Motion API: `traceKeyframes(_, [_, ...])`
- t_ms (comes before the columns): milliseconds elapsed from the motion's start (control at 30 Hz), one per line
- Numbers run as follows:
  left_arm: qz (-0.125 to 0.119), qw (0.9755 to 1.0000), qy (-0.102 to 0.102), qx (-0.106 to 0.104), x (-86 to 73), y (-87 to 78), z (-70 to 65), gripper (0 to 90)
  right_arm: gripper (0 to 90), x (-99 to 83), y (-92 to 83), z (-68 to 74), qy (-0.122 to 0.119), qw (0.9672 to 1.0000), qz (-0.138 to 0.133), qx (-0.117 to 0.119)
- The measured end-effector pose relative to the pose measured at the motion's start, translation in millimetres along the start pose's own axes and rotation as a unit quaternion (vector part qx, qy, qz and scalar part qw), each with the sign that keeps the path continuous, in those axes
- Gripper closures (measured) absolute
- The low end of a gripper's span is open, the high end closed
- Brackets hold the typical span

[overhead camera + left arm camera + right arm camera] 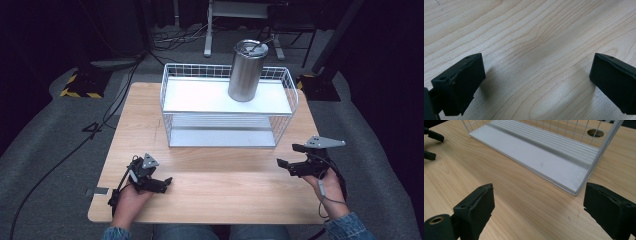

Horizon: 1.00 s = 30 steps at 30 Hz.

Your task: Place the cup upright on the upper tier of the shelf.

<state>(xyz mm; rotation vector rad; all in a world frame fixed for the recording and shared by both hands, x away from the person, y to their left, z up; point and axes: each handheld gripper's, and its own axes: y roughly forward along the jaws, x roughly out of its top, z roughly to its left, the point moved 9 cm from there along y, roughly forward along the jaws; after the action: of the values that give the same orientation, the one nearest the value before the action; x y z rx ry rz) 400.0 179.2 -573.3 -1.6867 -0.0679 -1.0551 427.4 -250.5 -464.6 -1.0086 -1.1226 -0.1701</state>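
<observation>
Nearest me, I have the left gripper (pixel 161 183) low over the wooden tabletop (pixel 225 195), jaws spread wide with nothing between them. My right gripper (pixel 289 159) is released too, jaws apart, hovering near the front right corner of the white wire rack (pixel 172 125). Farther back, the steel tumbler (pixel 246 71) stands upright on the rack's top shelf, right of centre, well apart from both grippers.

Lab or studio, dark surroundings, grey carpet, loose floor cables (pixel 170 37), hazard-taped stand base (pixel 80 85), lone wooden table (pixel 210 195)
</observation>
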Motion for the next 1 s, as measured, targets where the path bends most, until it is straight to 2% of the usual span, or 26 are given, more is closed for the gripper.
traceKeyframes(200, [0.000, 1.0000, -0.001, 0.000, 0.0, 0.0, -0.1, 0.6, 10.2, -15.5, 9.2, -0.4, 0.009, 0.9999, 0.011, -0.006])
traceKeyframes(300, [0.000, 1.0000, -0.001, 0.000, 0.0, 0.0, -0.1, 0.6, 10.2, -24.5, 15.7, -0.7, -0.001, 0.9996, 0.024, -0.012])
traceKeyframes(333, [0.000, 1.0000, -0.001, 0.001, 0.0, 0.0, -0.1, 0.6, 10.2, -30.7, 20.3, -0.4, -0.004, 0.9993, 0.036, -0.014])
traceKeyframes(467, [0.000, 1.0000, -0.001, 0.001, 0.0, 0.0, -0.1, 0.6, 10.0, -38.2, 25.7, 0.2, -0.006, 0.9988, 0.045, -0.017])
traceKeyframes(667, [0.000, 1.0000, -0.001, 0.001, 0.0, 0.0, -0.1, 0.6, 10.0, -54.1, 34.6, 2.3, 0.008, 0.9974, 0.070, -0.014])
traceKeyframes(800, [0.000, 1.0000, -0.001, 0.001, 0.0, 0.0, -0.1, 0.6, 10.0, -61.0, 38.0, 2.5, 0.016, 0.9970, 0.075, -0.014])
traceKeyframes(1000, [0.000, 1.0000, -0.001, 0.001, 0.0, 0.0, -0.1, 0.6, 10.0, -74.7, 44.9, 4.0, 0.014, 0.9952, 0.096, -0.016])
